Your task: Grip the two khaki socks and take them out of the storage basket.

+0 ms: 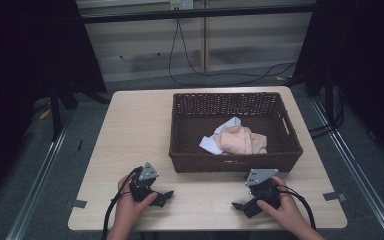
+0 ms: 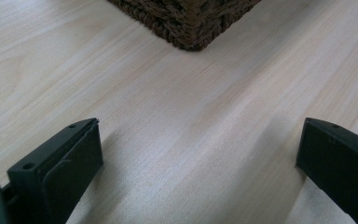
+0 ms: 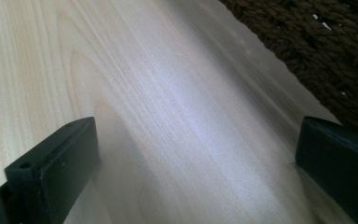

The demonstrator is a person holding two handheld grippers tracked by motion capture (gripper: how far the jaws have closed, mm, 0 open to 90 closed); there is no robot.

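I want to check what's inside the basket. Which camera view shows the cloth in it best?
The high view: it looks down into the wicker basket, where the peach cloth lies on a white one. The left gripper view catches just an outer corner of the basket; the right gripper view, its outer wall, no cloth.

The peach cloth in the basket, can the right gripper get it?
Probably yes. The right gripper is open, the basket has no lid, and the peach cloth lies on top; it must lift over the front wall.
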